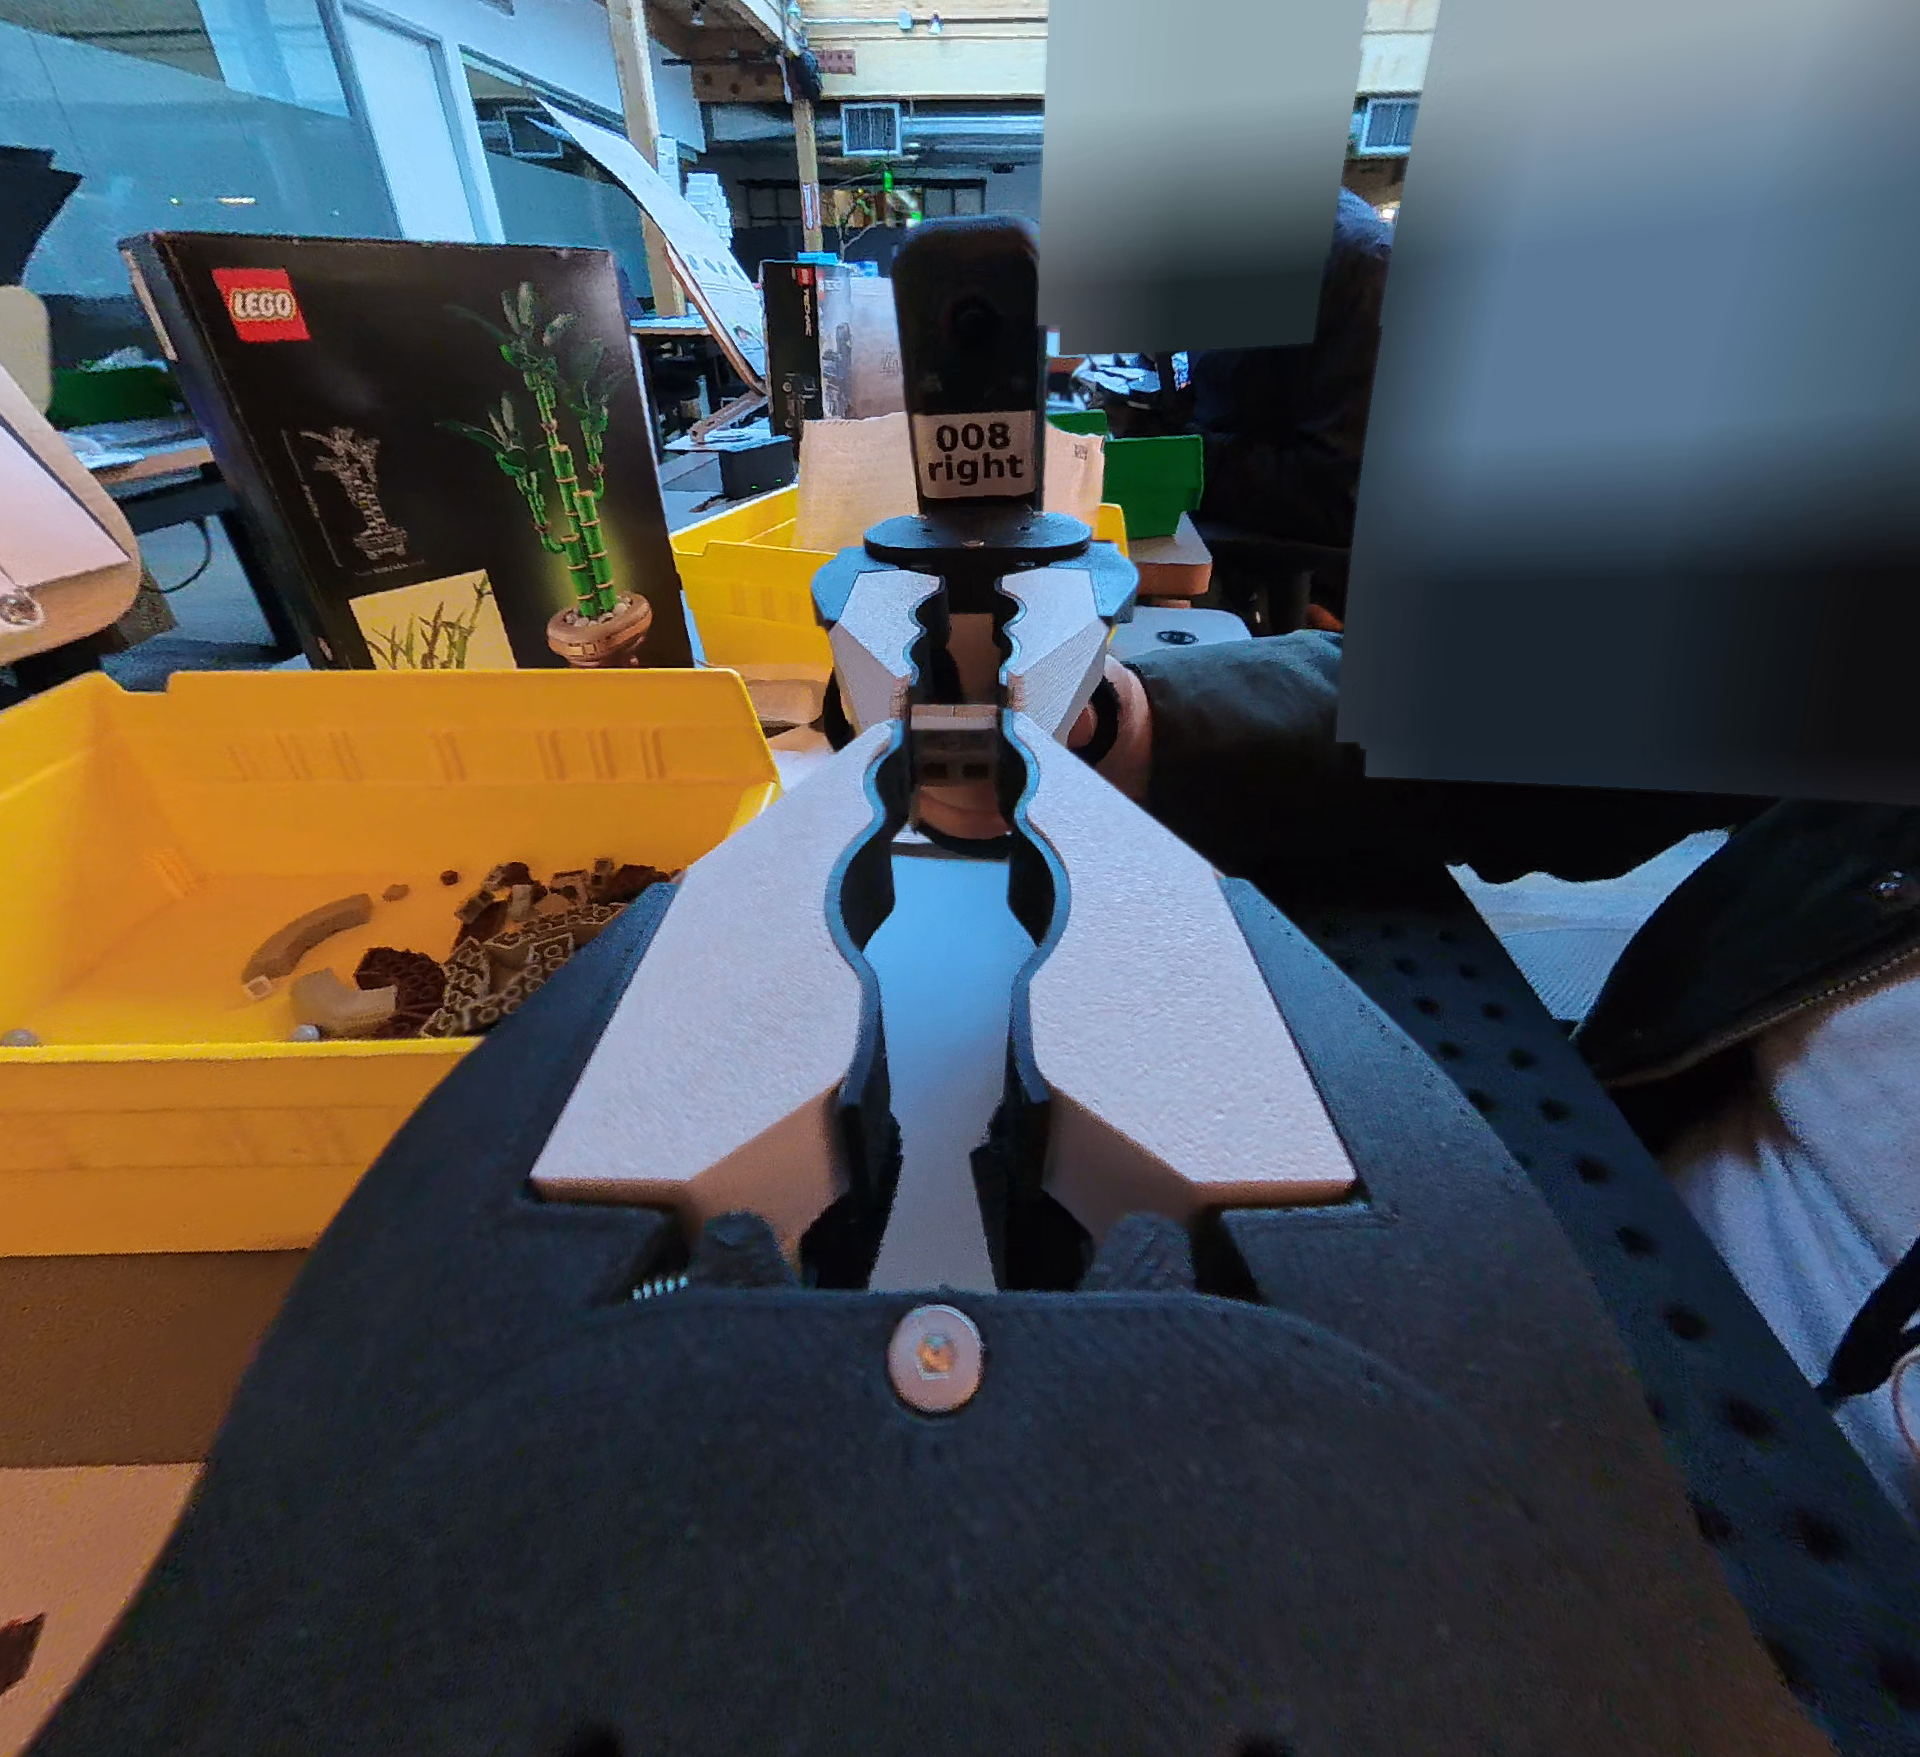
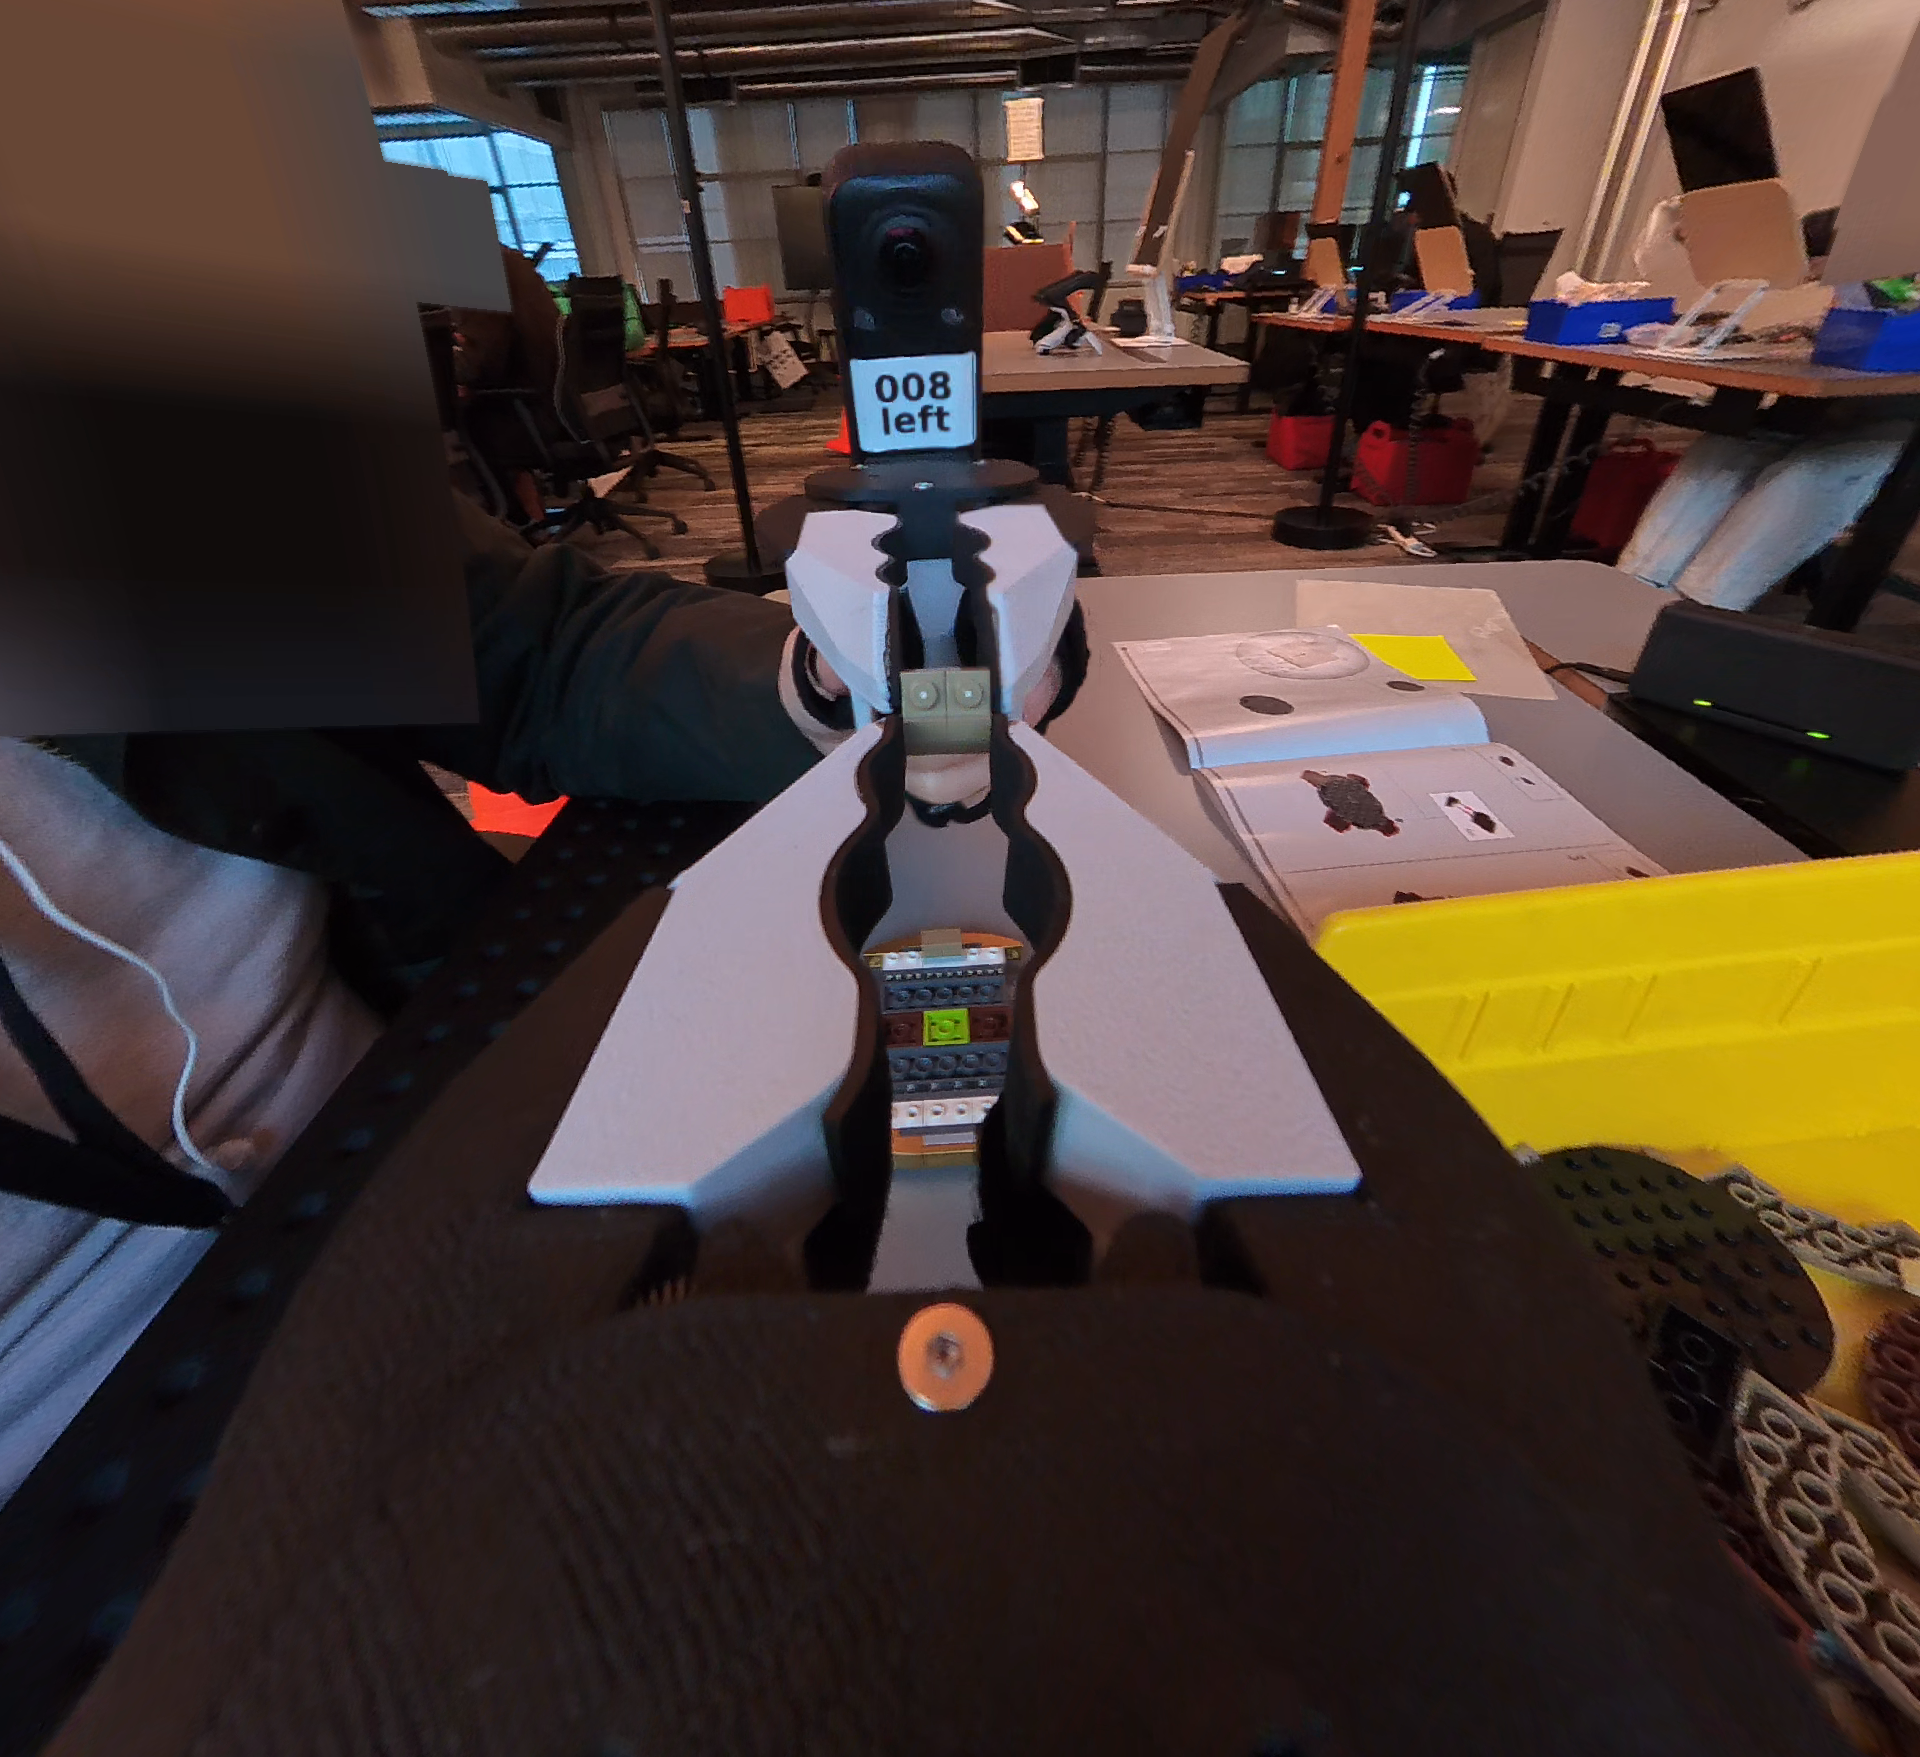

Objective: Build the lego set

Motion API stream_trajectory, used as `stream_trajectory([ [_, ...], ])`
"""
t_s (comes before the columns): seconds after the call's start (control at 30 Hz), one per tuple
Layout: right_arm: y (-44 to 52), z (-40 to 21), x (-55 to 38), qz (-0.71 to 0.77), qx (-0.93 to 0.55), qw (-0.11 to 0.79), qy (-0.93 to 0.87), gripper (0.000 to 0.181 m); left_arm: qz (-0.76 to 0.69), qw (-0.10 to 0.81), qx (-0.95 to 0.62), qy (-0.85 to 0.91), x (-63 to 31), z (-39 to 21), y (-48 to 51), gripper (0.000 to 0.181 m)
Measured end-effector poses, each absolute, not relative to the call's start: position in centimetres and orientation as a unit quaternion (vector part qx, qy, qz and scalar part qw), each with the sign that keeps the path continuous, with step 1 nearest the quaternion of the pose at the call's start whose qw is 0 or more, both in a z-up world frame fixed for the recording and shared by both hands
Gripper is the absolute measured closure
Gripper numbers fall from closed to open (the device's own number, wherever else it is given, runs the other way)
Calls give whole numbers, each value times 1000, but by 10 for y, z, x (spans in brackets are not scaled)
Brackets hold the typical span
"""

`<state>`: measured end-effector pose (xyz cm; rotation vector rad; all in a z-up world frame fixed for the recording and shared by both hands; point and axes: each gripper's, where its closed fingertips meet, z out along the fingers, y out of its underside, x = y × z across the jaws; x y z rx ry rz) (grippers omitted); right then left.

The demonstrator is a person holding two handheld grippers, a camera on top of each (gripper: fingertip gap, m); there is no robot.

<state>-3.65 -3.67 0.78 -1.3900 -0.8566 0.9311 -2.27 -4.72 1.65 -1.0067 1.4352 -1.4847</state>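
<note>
L gripper [image 1: 956, 762] & R gripper [image 2: 945, 741] meet tip-to-tip, both seemingly clamping small tan plastic two-stud brick [image 2: 945, 708], long axis crosswise between fingertips.

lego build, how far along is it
Done: a layered base of grey, white, brown and lime bricks sits under the right tool. In hand: both tools meet on a small tan piece, the left tool facing it. Left: many loose bricks in the yellow bin.
</note>
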Motion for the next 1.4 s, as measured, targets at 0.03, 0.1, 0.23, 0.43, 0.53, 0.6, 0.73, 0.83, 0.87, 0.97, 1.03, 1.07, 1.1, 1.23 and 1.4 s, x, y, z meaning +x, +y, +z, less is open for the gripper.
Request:
stream_trajectory([
  [0.03,-38,8,-37,406,-595,587,-370,167,-587,410,-395,575,-23,17,-49,167],
  [0.1,-43,11,-39,425,-588,579,-373,168,-596,398,-390,579,-25,19,-54,168],
  [0.23,-50,13,-42,459,-578,560,-377,168,-608,378,-380,585,-28,21,-60,168],
  [0.43,-60,22,-46,541,-549,524,-361,168,-654,336,-361,574,-35,30,-68,169],
  [0.53,-63,22,-47,565,-542,509,-357,168,-661,332,-352,574,-36,29,-69,169],
  [0.6,-64,31,-41,599,-519,508,-338,167,-674,337,-345,559,-38,34,-67,169],
  [0.73,-52,35,-20,601,-519,529,-301,168,-617,412,-360,565,-35,30,-49,168],
  [0.83,-40,23,-13,567,-549,537,-297,168,-487,509,-364,609,-28,14,-36,167],
  [0.87,-37,21,-10,562,-553,540,-294,168,-460,529,-363,614,-27,12,-34,167],
  [0.97,-30,16,-3,548,-566,548,-283,168,-408,555,-369,625,-23,7,-31,167],
  [1.03,-26,14,2,537,-572,554,-278,168,-388,558,-376,630,-20,2,-28,167],
  [1.07,-24,14,5,534,-573,557,-275,168,-386,560,-377,629,-20,1,-27,167],
  [1.1,-23,15,8,531,-574,562,-271,168,-388,560,-377,627,-19,1,-26,167],
  [1.23,-14,19,25,506,-577,590,-250,168,-406,553,-384,618,-12,5,-22,167],
  [1.4,-2,26,54,470,-574,641,-199,168,-408,527,-468,580,28,8,32,167],
])
